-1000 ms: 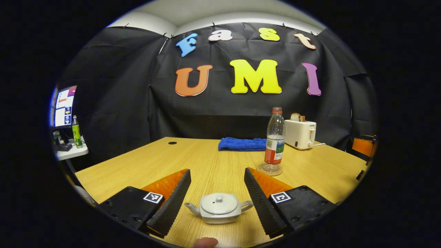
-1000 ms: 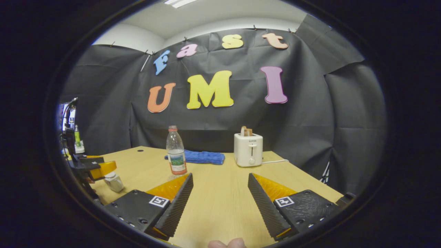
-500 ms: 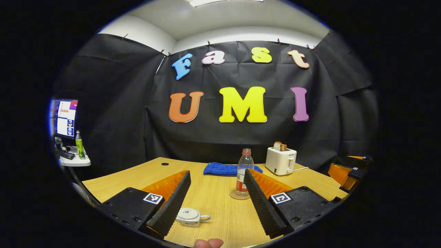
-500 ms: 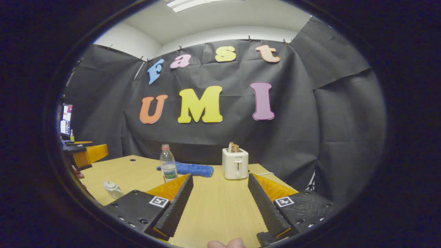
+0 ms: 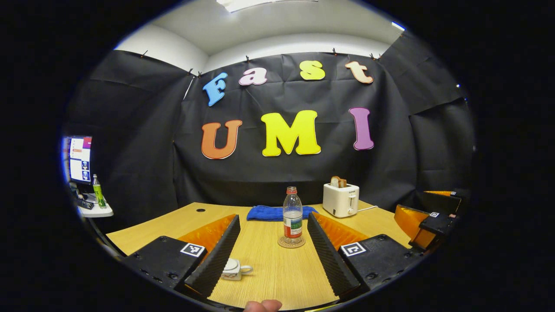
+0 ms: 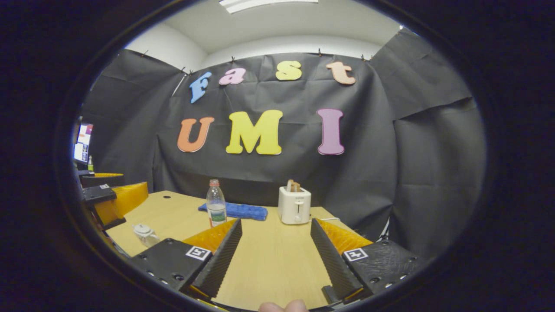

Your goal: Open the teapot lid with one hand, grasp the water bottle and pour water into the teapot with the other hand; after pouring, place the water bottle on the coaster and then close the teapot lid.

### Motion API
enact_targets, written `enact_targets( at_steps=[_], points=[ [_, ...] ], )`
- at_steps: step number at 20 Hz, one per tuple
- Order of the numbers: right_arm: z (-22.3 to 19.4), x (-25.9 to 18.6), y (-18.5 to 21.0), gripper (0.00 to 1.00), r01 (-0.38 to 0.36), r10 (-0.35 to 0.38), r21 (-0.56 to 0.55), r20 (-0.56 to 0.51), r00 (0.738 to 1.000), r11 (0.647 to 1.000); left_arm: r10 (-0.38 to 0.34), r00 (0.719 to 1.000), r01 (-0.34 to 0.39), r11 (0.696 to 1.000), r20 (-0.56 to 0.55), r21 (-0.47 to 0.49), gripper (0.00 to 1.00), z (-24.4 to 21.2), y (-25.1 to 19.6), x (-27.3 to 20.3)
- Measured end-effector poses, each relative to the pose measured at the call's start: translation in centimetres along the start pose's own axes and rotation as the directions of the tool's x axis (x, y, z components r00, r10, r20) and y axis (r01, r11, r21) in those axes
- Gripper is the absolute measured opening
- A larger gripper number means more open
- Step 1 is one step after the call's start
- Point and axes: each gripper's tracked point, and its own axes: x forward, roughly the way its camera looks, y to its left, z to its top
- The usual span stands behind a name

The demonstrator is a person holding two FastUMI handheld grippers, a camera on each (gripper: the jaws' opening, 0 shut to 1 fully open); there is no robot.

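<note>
Left gripper view: left gripper (image 5: 272, 253) is held wide apart and empty, teapot (image 5: 233, 269) low beside its left finger, lid seemingly on. Water bottle (image 5: 292, 218) is seen upright on coaster (image 5: 291, 242). Right gripper (image 6: 274, 255) is likewise spread, empty; the lid knob should be centred between fingers before closing.

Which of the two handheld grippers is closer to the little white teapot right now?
Left. The teapot sits on the table just beside the left gripper, half hidden by one finger. From the right gripper it lies farther off, small and well off to the side.
</note>
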Motion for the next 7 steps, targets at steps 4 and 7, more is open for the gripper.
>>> enact_targets(
  at_steps=[4,7],
  points=[
    [1.0,0.1,0.3,0.96,0.001,-0.001,-0.001,0.014,1.0,1.0,0.0,1.0,-0.001,1.0,-0.021,-0.009,0.98,-0.9,0.4,0.5],
    [0.6,0.4,1.2,0.95,-0.016,0.016,0.01,-0.005,1.0,1.0,0.011,1.0,-0.011,1.0,-0.028,-0.013,0.98,-1.0,1.0,0.7]
  ],
)
